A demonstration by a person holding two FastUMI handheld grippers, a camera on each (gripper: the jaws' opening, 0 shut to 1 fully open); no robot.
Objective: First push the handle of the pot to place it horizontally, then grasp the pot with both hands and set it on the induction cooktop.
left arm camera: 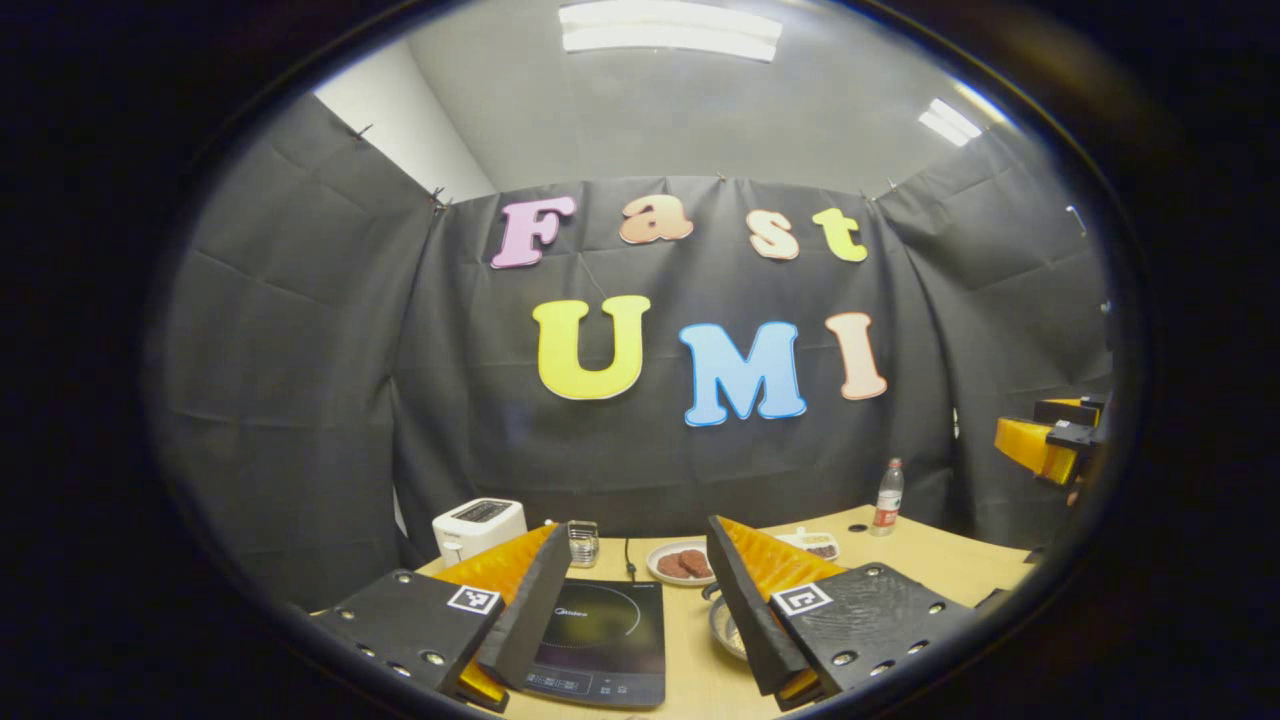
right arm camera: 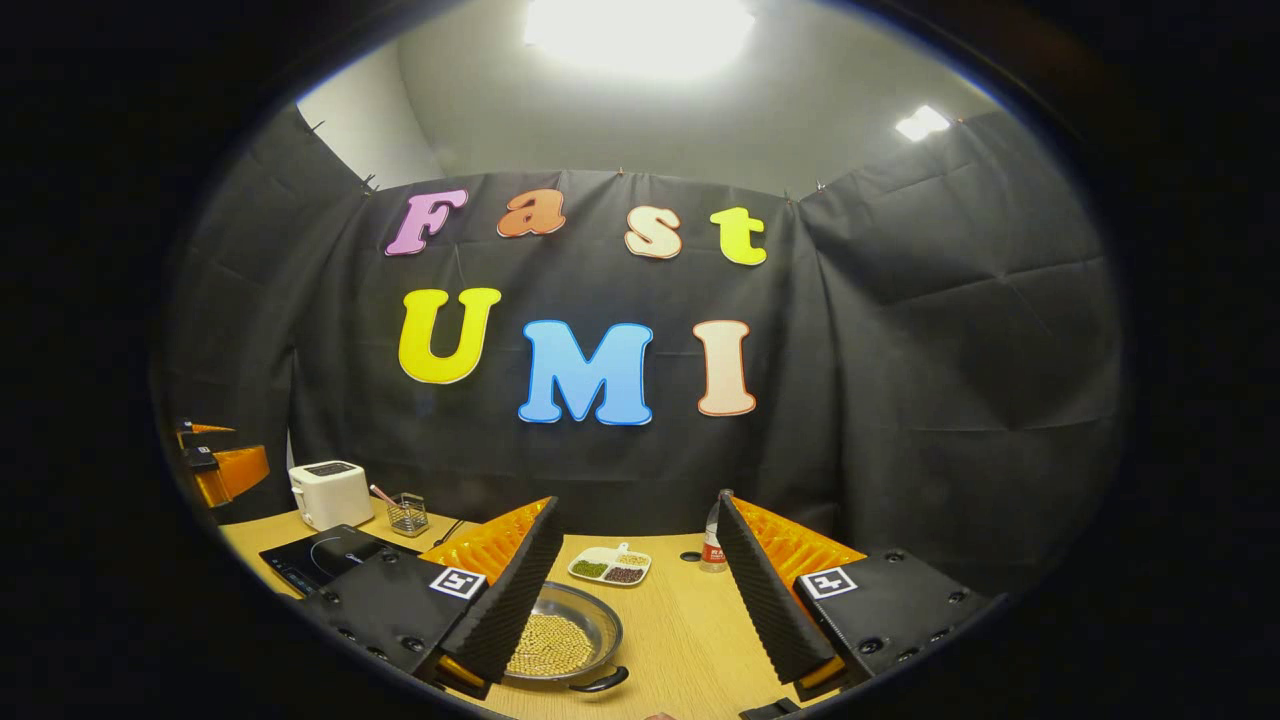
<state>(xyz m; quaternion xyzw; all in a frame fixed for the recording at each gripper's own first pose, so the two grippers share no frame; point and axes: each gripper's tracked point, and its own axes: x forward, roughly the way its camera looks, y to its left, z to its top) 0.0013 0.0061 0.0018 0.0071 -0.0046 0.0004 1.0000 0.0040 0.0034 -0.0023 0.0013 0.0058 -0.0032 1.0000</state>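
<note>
A shallow metal pot [right arm camera: 565, 635] holding pale beans sits on the wooden table, low in the right gripper view and partly behind my right gripper's left finger. Its dark loop handle [right arm camera: 600, 683] points toward the near edge. The black induction cooktop [right arm camera: 320, 560] lies to the pot's left. My right gripper [right arm camera: 638, 502] is open above the table, nothing between its fingers. My left gripper [left arm camera: 637, 527] is open too, hovering over the cooktop [left arm camera: 600, 630]. A sliver of the pot [left arm camera: 725, 625] peeks out beside its right finger.
A white toaster [left arm camera: 478, 525], a wire utensil holder [right arm camera: 407, 513], a plate of brown patties [left arm camera: 680, 562], a divided dish of beans [right arm camera: 610, 567] and a water bottle [right arm camera: 711, 545] stand along the back of the table [right arm camera: 680, 640].
</note>
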